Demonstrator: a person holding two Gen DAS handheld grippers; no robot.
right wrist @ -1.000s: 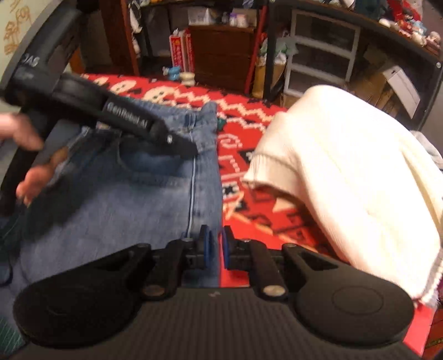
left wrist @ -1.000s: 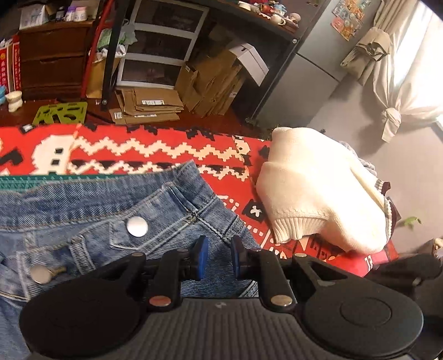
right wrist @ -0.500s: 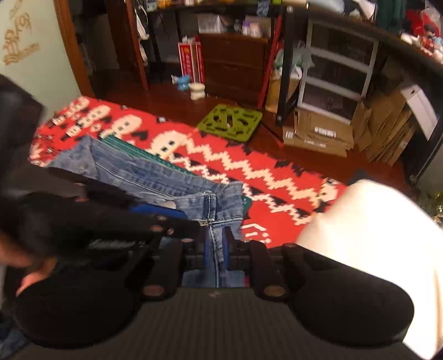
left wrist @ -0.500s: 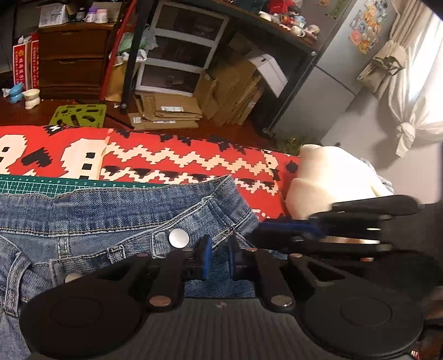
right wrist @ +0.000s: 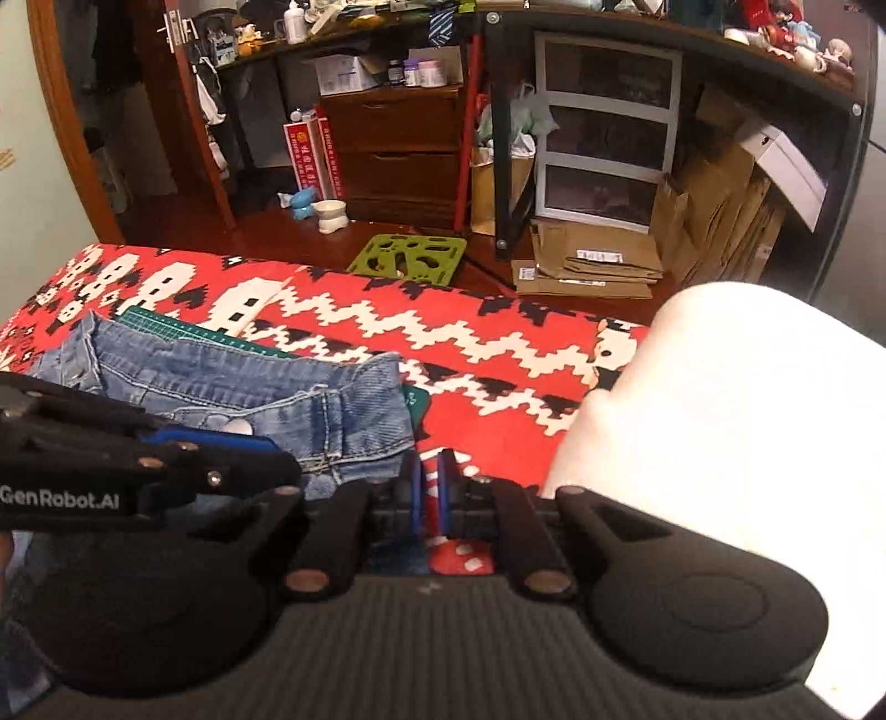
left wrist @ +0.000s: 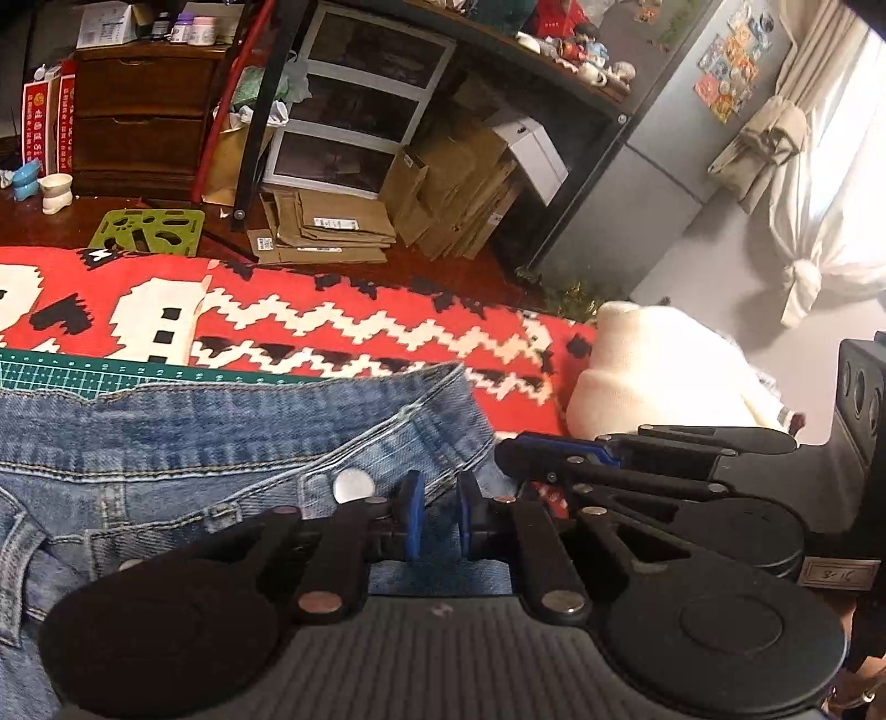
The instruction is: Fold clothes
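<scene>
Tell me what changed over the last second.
Both claws drew back toward the jeans' waistband corner, and the right claw swung in beside the left claw. The jeans, sweater and blanket stayed put. Neither claw visibly took hold of anything.

Dark wood floor [right wrist: 288,232] ran back to a brown drawer chest [right wrist: 396,149] and a white three-drawer unit [right wrist: 606,127], both tucked under a long black shelf [right wrist: 664,50] crowded with small things. Flattened cardboard [left wrist: 332,232] lay piled on the floor by a green mat [right wrist: 410,257], and more boxes leaned against a grey fridge [left wrist: 653,166] dotted with magnets. Hard daylight blew out the window at far right, where a white curtain [left wrist: 819,221] hung knotted, and a wooden door frame [right wrist: 61,127] stood against a pale wall at far left.
</scene>
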